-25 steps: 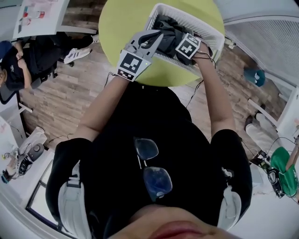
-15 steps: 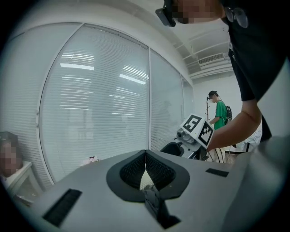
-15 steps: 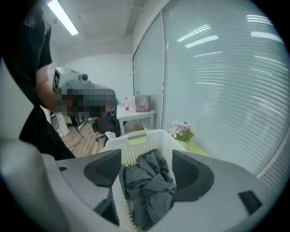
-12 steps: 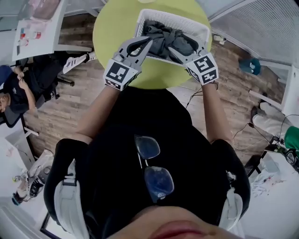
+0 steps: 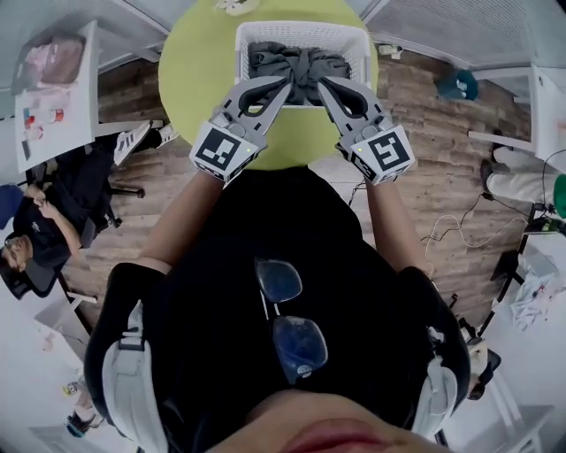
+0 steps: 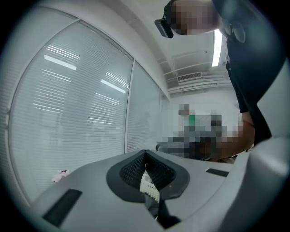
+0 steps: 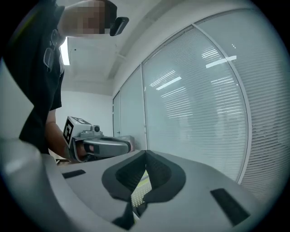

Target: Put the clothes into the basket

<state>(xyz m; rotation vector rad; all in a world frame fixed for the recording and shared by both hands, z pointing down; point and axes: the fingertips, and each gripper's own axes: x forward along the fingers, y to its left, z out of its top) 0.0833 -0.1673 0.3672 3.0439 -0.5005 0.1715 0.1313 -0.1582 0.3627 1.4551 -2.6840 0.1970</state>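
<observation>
A white basket (image 5: 301,26) stands on the round yellow-green table (image 5: 199,62) and holds a heap of dark grey clothes (image 5: 296,62). Both grippers hover over the basket's near rim, tips pointing towards each other. My left gripper (image 5: 286,82) is shut with nothing in it. My right gripper (image 5: 322,83) is also shut and empty. In the left gripper view the left gripper (image 6: 145,152) has its pads together against window blinds. The right gripper view shows the right gripper (image 7: 146,152) shut the same way, with the left gripper's marker cube (image 7: 72,128) off to the left.
A person sits on a chair (image 5: 40,221) at the left beside a white desk (image 5: 53,97). A teal object (image 5: 457,85) and cables (image 5: 451,230) lie on the wooden floor at the right. Glass walls with blinds (image 7: 213,104) fill both gripper views.
The right gripper came up out of the basket, left the clothes there and closed its jaws. Both grippers drew back to the basket's near rim.
</observation>
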